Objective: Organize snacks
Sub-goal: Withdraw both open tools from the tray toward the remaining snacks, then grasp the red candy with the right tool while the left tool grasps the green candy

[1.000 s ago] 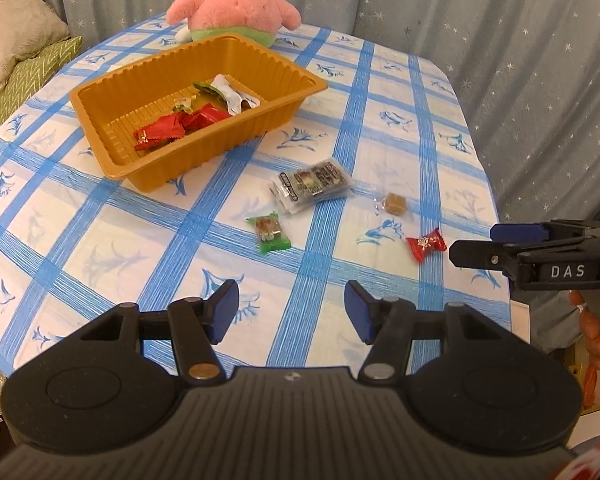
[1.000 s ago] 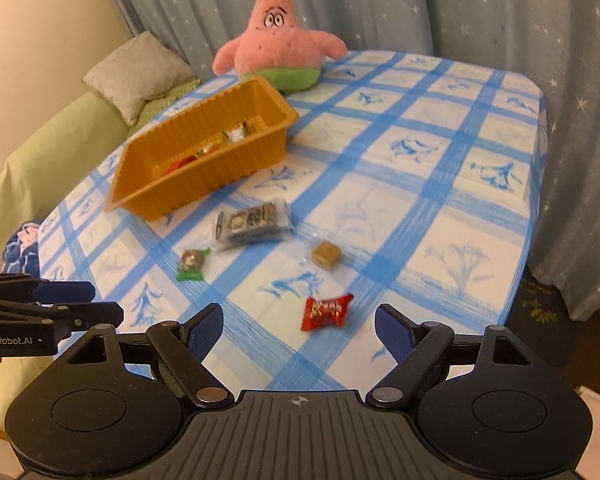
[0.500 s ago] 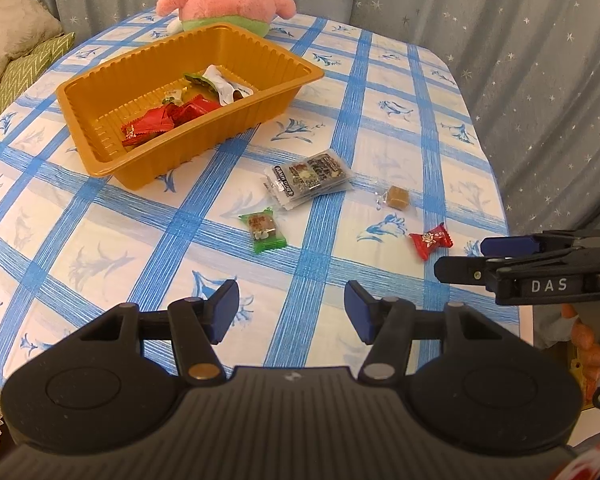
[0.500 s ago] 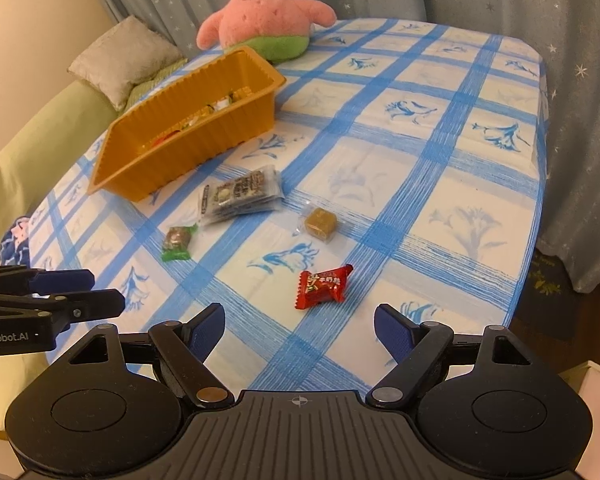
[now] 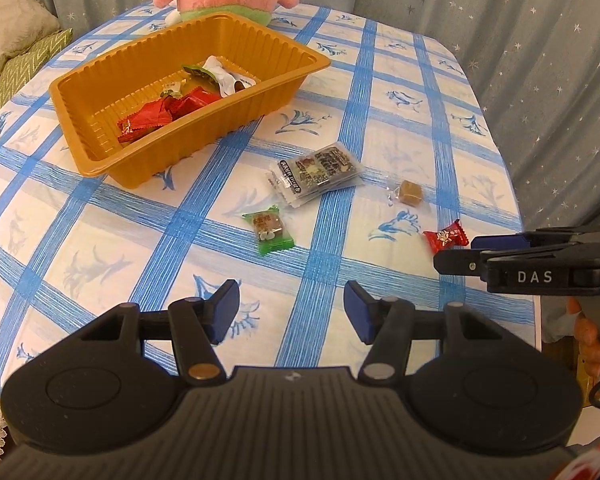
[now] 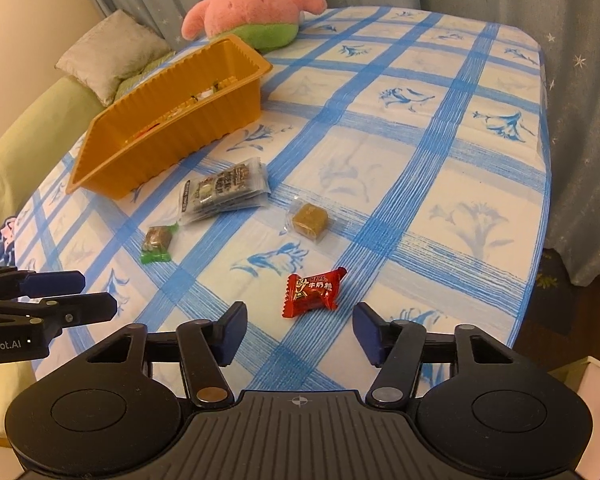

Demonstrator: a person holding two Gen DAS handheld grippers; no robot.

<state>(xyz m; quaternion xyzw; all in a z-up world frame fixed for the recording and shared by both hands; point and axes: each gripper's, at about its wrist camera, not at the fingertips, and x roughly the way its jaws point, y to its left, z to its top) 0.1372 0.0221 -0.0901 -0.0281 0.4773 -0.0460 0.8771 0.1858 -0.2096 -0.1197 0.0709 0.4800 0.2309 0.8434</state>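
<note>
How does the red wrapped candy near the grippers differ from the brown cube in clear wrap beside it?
The red wrapped candy hides its contents behind printed foil; the brown cube in clear wrap shows through. The red one has twisted, flared ends, the cube only a loose, flat film. The red one lies just ahead of the right gripper, whose jaws are closing; the cube lies farther off. Both lie outside the orange tray.

Seen from the right wrist, the tray [image 6: 172, 128] is sitting on the desk [image 6: 440, 184] at ten o'clock, with the plush toy [image 6: 256, 8] lying behind it at twelve. The flat packet [image 6: 224, 192], the small packet [image 6: 158, 242], the cube sweet [image 6: 309, 219] and the wrapped candy [image 6: 313, 291] are lying before the tray, the candy sitting nearest.
</note>
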